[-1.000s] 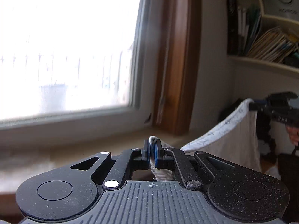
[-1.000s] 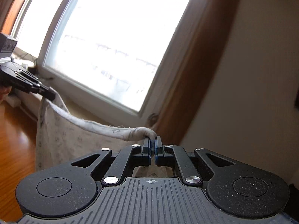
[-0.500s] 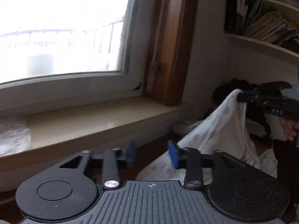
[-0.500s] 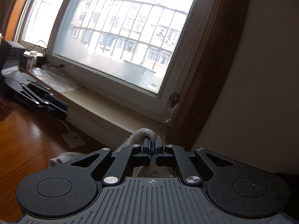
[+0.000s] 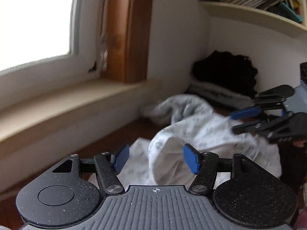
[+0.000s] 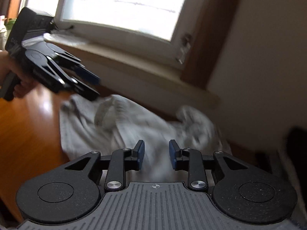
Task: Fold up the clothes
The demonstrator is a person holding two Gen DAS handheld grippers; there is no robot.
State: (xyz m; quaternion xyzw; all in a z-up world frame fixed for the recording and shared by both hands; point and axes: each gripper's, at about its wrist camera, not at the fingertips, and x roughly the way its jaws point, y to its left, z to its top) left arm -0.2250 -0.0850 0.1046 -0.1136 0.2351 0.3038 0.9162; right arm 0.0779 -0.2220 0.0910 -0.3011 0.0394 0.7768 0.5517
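A white garment with a faint grey print [image 5: 203, 132] lies crumpled on the wooden table under the window sill; the right wrist view shows the same white garment [image 6: 138, 126] spread in loose folds. My left gripper [image 5: 156, 158] is open, with a bulging fold of the cloth between its blue pads but not pinched. My right gripper [image 6: 156, 154] is open just above the cloth, holding nothing. The right gripper [image 5: 249, 121] shows at the right of the left wrist view, and the left gripper [image 6: 92, 85], held by a hand [image 6: 17, 82], hangs over the cloth's left end.
The window sill [image 5: 63, 99] and a wooden window frame [image 5: 124, 30] run along the table's far edge. A dark pile of clothes [image 5: 224, 74] sits in the corner under a shelf of books [image 5: 255, 3]. Bare orange wood [image 6: 28, 126] lies left of the garment.
One second ago both grippers held the garment up by its top edge. The left let go first, then the right opened, and the cloth has dropped onto the table as both grippers lowered.
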